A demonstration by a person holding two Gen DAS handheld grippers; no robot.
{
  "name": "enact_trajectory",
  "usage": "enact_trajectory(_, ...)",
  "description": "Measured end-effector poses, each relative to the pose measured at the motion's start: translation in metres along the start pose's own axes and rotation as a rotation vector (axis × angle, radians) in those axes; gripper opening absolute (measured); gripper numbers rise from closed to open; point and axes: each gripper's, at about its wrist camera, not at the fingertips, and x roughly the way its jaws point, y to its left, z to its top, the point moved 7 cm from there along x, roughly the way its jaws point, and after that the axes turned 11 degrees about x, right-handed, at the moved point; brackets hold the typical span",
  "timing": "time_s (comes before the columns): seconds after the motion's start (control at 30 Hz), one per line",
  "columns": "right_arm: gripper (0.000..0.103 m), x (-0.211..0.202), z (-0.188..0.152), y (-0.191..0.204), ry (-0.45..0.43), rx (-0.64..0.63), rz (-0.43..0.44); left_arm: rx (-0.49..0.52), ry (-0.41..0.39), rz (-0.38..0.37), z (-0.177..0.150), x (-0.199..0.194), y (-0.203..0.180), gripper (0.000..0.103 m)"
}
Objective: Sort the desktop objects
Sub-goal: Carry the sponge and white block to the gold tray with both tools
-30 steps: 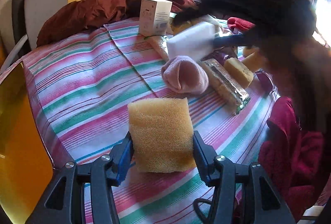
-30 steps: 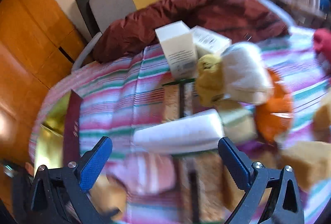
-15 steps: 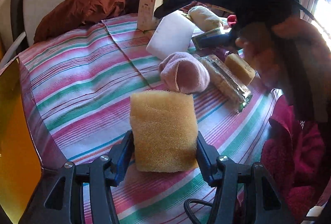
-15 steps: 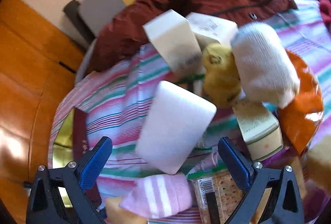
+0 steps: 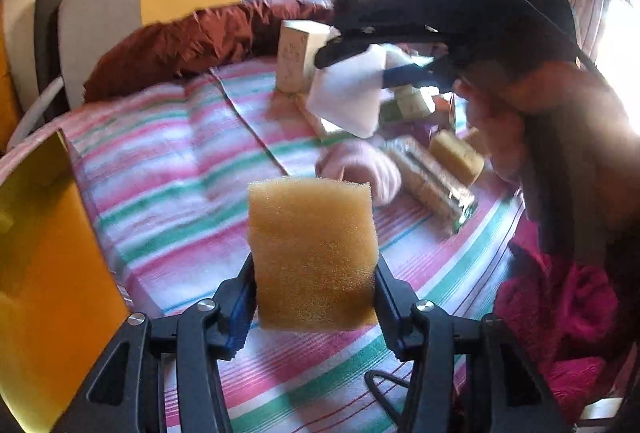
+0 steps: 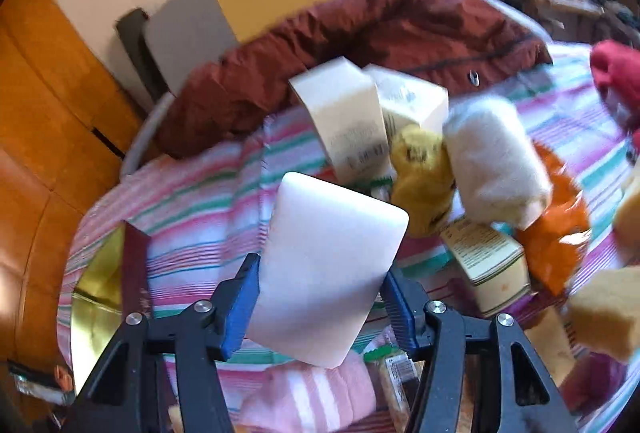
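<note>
The left tongs (image 5: 314, 289) pinch a yellow sponge (image 5: 312, 253) by its two side faces, the pads pressed flat against the foam. The jaws have just been closing a little on it. The sponge hangs above the striped cloth (image 5: 168, 169) that covers the desk, near the desk's front edge.

The right tongs (image 6: 320, 295) pinch a white foam block (image 6: 328, 265) – their jaws have just been closing, and the blue pads (image 6: 240, 297) now press on both of its sides. The block is tilted and held clear of the cloth, above a pink striped sock (image 6: 312, 393).

In the left wrist view, the white block (image 5: 348, 97) appears raised over the far middle of the desk. Behind it, toward the far edge, stands a cream carton (image 5: 296, 57). A wrapped cracker pack (image 5: 432, 181) lies right of the pink sock (image 5: 360, 169) – a second sponge piece (image 5: 456, 153) lies just beyond it. A gold-lined box (image 5: 44, 273) sits at the left edge.
</note>
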Motion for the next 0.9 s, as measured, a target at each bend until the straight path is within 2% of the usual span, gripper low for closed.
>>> enact_trajectory(0.2,0.059,-0.041,0.001,0.03,-0.088,-0.056,0.083,-0.056,-0.067,0.066,0.012,-0.036,0.026,0.053)
enact_trajectory(0.33,0.059,-0.061,-0.009,0.053,-0.092,-0.105,0.151,-0.129,-0.104,0.141,0.01,-0.062,0.06,0.053)
enact_trajectory(0.53,0.06,-0.054,-0.041,0.095,-0.027,-0.184,0.23,-0.245,-0.078,0.314,-0.017,-0.087,0.116,0.054)
enact_trajectory(0.77,0.06,-0.029,-0.089,0.158,0.096,-0.31,0.309,-0.407,0.021,0.549,-0.066,-0.114,0.174,0.054)
enact_trajectory(0.9,0.06,-0.013,-0.115,0.188,0.158,-0.371,0.329,-0.463,0.064,0.631,-0.088,-0.126,0.194,0.054)
